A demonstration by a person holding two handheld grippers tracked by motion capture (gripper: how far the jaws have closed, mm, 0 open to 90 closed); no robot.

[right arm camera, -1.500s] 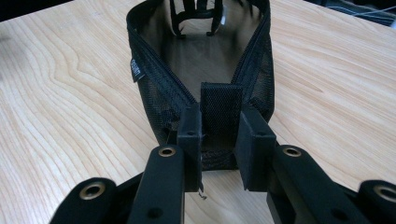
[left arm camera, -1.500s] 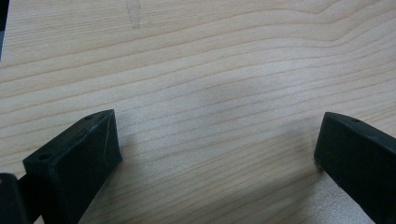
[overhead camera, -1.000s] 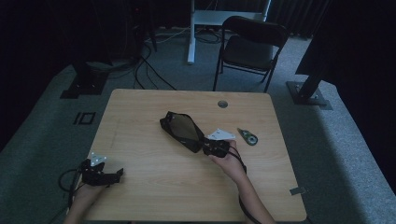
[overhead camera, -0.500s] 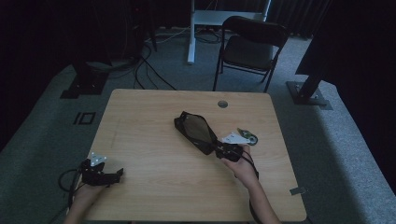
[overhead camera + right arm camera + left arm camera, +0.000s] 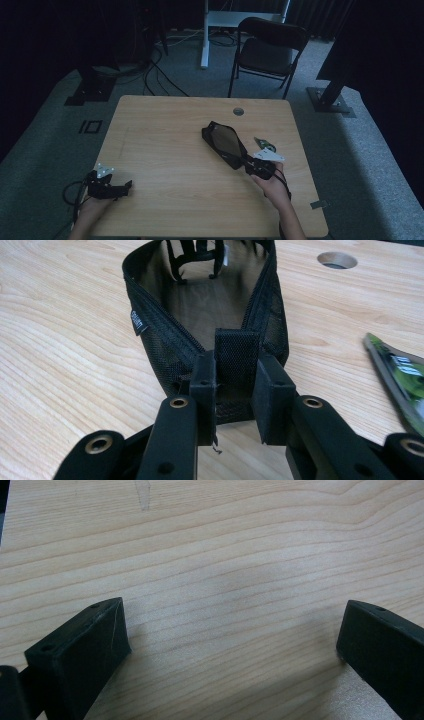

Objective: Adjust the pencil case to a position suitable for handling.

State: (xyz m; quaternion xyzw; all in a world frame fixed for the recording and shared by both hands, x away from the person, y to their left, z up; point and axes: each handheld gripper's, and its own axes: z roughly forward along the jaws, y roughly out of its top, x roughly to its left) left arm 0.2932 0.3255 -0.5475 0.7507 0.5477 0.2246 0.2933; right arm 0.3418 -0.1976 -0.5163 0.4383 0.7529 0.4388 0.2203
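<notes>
A person sits at a wooden counter and holds a claw in each hand. The right claw is pinching a small flat tab at the near end of a black mesh pouch. The two jaws press on the tab from both sides. The pouch lies on the counter, right of the middle, and its top is open, so you can see down into it in the right gripper view. A little tag sticks out from its side seam. The right hand comes in from the bottom edge. Just beside the right claw, on its far right side, lies a flat green packet. The packet is close to the pouch, but I cannot tell if they touch. The left claw is well apart from all this, near the bottom left corner of the counter. Its jaws are spread wide with only bare wood between them. There is a round hole in the counter near the far edge. A black chair stands on the grey floor behind the counter.
</notes>
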